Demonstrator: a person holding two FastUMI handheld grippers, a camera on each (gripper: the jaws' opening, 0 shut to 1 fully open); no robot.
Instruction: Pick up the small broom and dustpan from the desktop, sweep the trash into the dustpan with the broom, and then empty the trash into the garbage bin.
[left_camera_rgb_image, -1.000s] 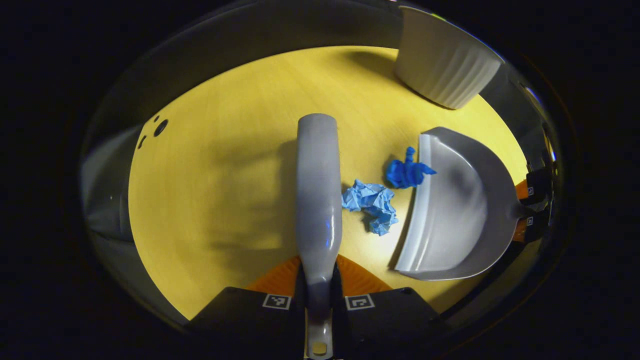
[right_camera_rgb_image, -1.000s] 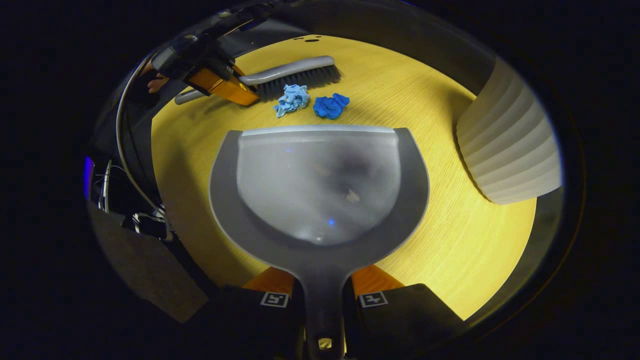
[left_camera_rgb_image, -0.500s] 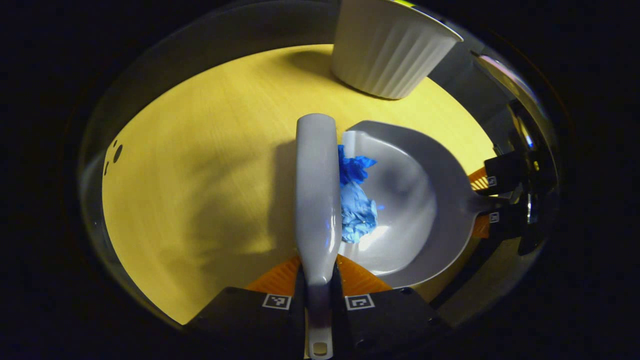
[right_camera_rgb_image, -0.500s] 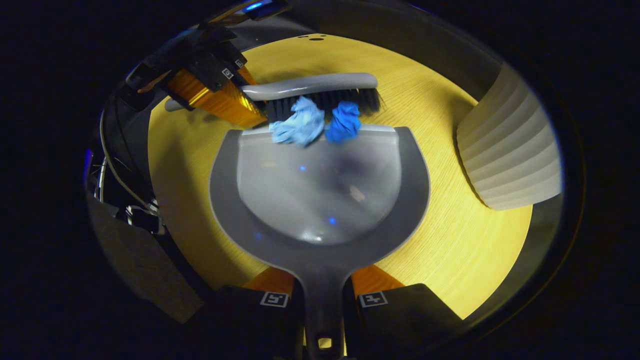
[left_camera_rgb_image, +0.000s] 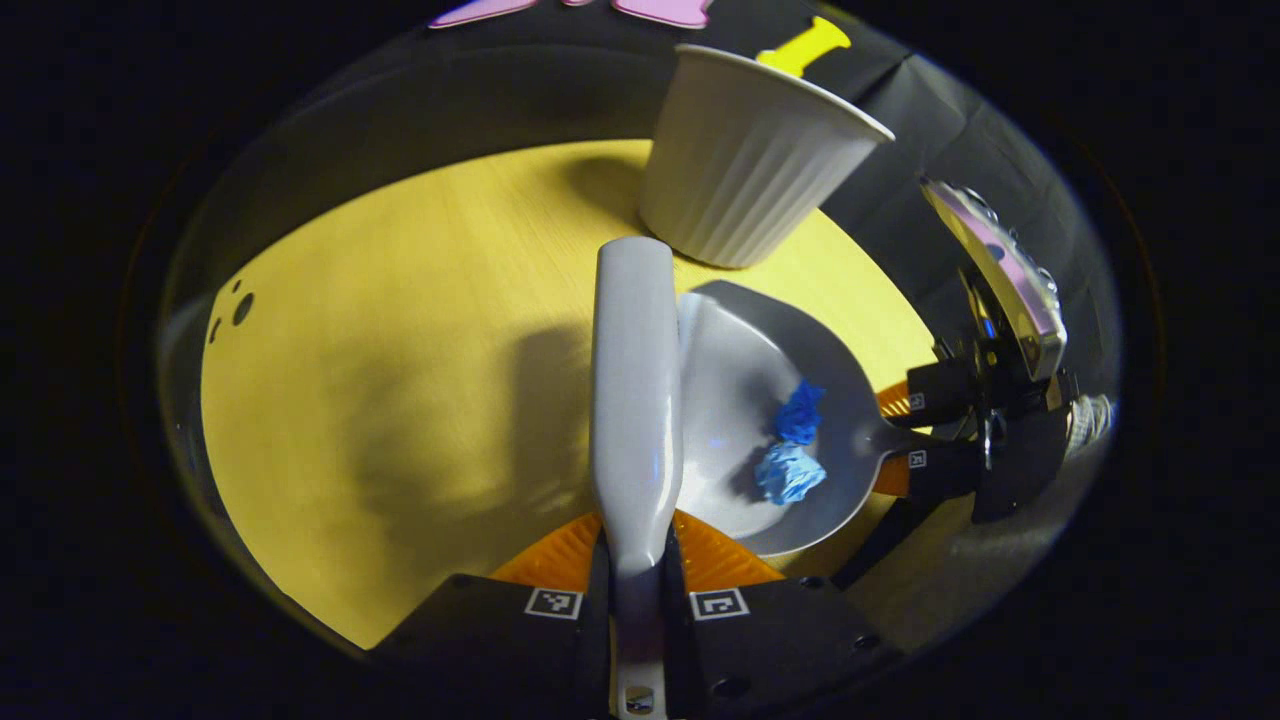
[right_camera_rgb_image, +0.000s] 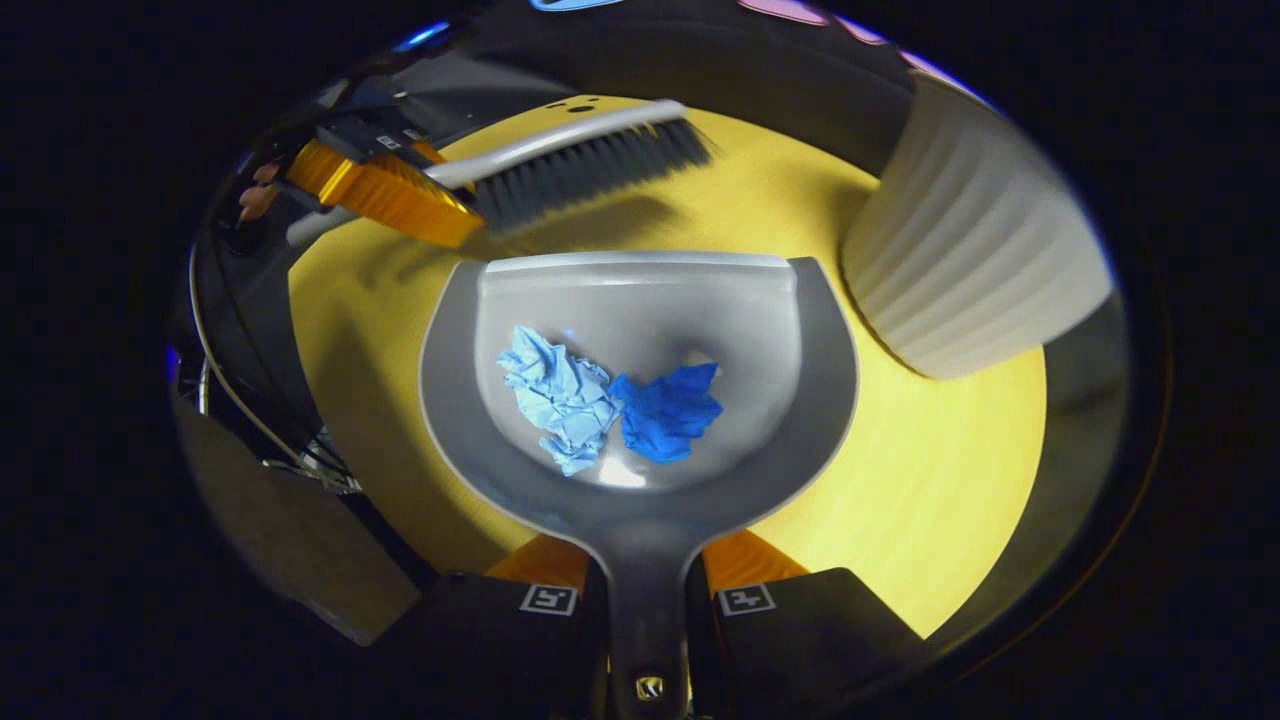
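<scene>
My left gripper (left_camera_rgb_image: 637, 590) is shut on the handle of the grey broom (left_camera_rgb_image: 633, 400), whose back points away from me. In the right gripper view the broom (right_camera_rgb_image: 580, 165) hangs above the table with its bristles off the wood. My right gripper (right_camera_rgb_image: 648, 595) is shut on the handle of the grey dustpan (right_camera_rgb_image: 640, 480). Two crumpled paper balls lie in the pan, a light blue one (right_camera_rgb_image: 556, 395) and a dark blue one (right_camera_rgb_image: 665, 412). In the left gripper view the dustpan (left_camera_rgb_image: 740, 400) sits right of the broom with both balls (left_camera_rgb_image: 790, 450) near its back.
A white ribbed garbage bin (left_camera_rgb_image: 745, 165) stands on the yellow wooden table (left_camera_rgb_image: 400, 350) just beyond the dustpan; it is at the right in the right gripper view (right_camera_rgb_image: 965, 240). Small holes (left_camera_rgb_image: 240, 308) mark the table's far left. Cables (right_camera_rgb_image: 250, 400) hang off the table's left edge.
The broom has pushed both paper balls from the table over the lip into the dustpan, then lifted off the surface. The balls have slid to the pan's back. The bin looks nearer.
</scene>
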